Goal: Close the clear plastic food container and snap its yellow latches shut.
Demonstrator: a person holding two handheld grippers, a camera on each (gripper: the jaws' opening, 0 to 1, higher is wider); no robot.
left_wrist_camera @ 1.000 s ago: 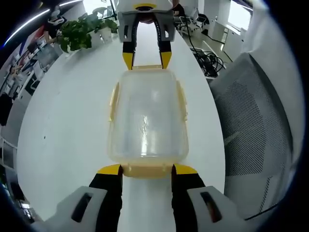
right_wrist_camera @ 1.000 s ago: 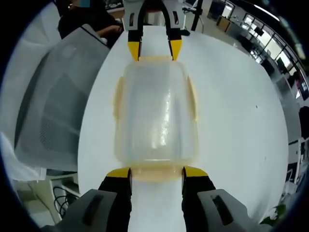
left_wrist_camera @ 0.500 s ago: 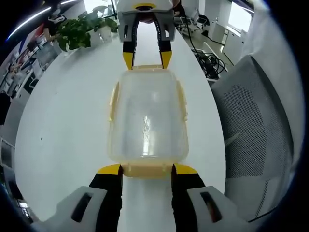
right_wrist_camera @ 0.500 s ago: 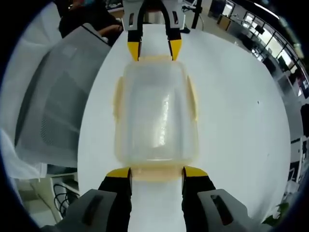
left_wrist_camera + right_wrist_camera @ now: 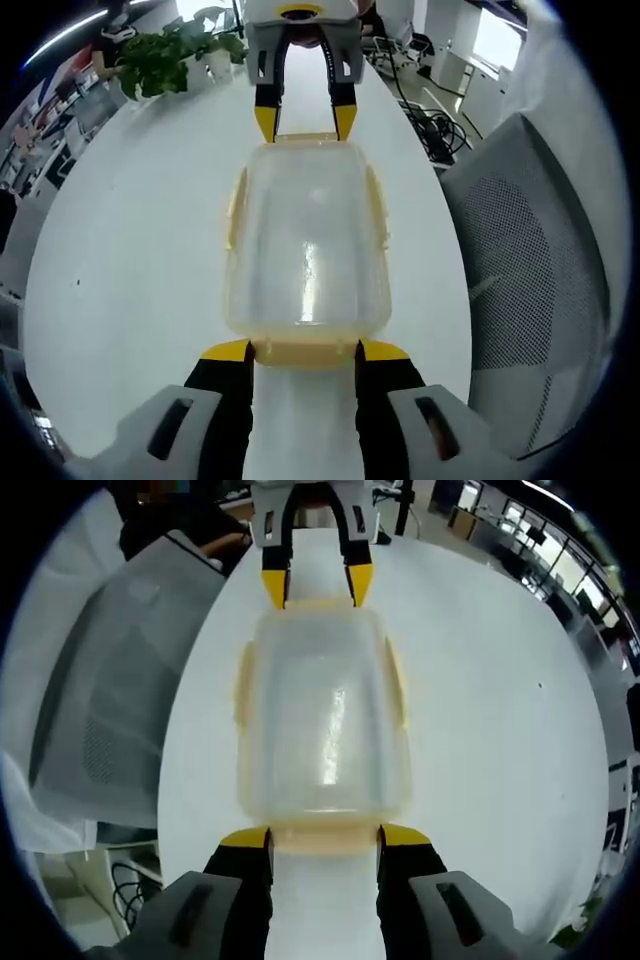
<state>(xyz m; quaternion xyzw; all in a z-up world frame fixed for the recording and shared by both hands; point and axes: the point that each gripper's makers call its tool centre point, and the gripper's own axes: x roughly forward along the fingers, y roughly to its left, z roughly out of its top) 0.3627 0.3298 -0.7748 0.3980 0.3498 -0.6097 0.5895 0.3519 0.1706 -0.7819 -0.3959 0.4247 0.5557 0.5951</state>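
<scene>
Container (image 5: 305, 240) sits on the white tabletop (image 5: 130, 250), lid on, between my two tongs, which face each other along its long axis. The box looks empty: I see nothing through the clear lid but glare.

Left tongs (image 5: 305, 352): jaws spread, one yellow tip at either side of the near end latch (image 5: 305, 354), touching or just beside it. They grip nothing. The right tongs (image 5: 304, 122) show at the far end in the left gripper view, set the same way against the far end.

Right tongs (image 5: 324, 838), own view: jaws parted, tips flanking the near end latch (image 5: 324, 840). Left tongs (image 5: 317, 584) at the far end. Container (image 5: 322, 720) centred between them here too.

Side latches: yellow strips along both long sides (image 5: 236, 208) (image 5: 376, 205). I can't tell if they are snapped down or only hanging. The same goes for the end latches.

Handling, my judgement: light, thin-walled, stiff enough to hold shape but slick on this smooth tabletop. It will slide if I push from one end alone, so bracing end against end seems right. The lid may flex if pressed mid-panel; press on the latch tabs or rim instead. Each tab hinges at the lid edge, so a downward and inward push at its free lip should snap it.

Chair (image 5: 520, 250) beside the tabletop, plant (image 5: 165, 60) far off.
</scene>
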